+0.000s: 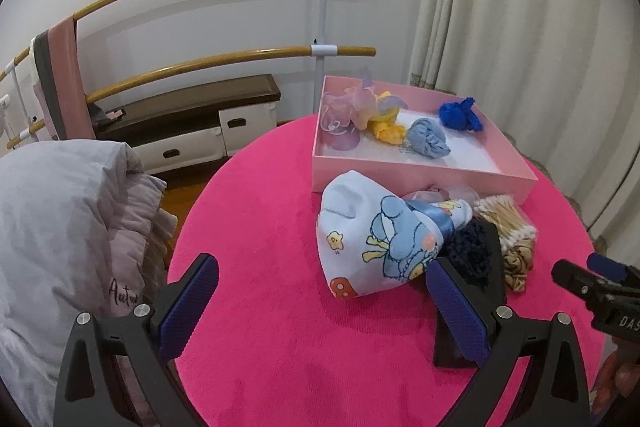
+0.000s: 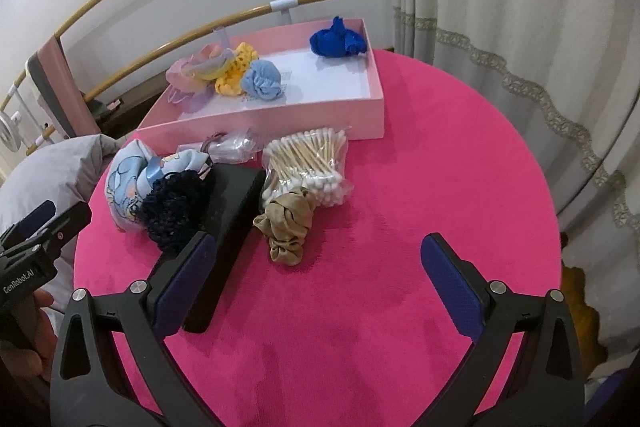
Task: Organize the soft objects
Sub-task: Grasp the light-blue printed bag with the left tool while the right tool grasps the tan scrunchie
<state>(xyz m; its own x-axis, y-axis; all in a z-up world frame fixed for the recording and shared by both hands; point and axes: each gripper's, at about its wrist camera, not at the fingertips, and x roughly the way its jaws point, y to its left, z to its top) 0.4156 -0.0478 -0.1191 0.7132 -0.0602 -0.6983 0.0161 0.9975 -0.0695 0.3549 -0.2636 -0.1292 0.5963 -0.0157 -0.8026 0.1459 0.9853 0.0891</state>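
Nearest in the left wrist view, the left gripper (image 1: 322, 289) hangs with its jaws spread wide and nothing between them, low over the pink round table (image 1: 280, 367); the cartoon-print cloth (image 1: 372, 243) lies just beyond its right finger, with the navy knit scrunchie (image 1: 470, 251) tucked against the cloth's right side. Only this view shows the grey bedding (image 1: 60, 227) beside the table's left edge and the low cabinet (image 1: 192, 119) against the far wall. The right wrist view shows the right gripper (image 2: 314, 259), jaws likewise spread and holding nothing, with bare pink cloth reaching right to the table's curved edge and the curtain (image 2: 520, 27) behind it. The tan scrunchie (image 2: 286, 227) lies just ahead between the fingers, nearer the left one, touching the bag of cotton swabs (image 2: 306, 167) behind it. A black box (image 2: 228, 227) runs beside the left finger, the navy scrunchie resting on its left. In this view the left gripper shows at the far left edge. Farther off, the pink tray (image 2: 280, 133) sits along the table's far side, holding a sheer pastel scrunchie (image 2: 196, 75), a yellow scrunchie (image 2: 232, 75), a light blue scrunchie (image 2: 262, 81) and, apart in its far right corner, a royal blue scrunchie (image 2: 336, 41).
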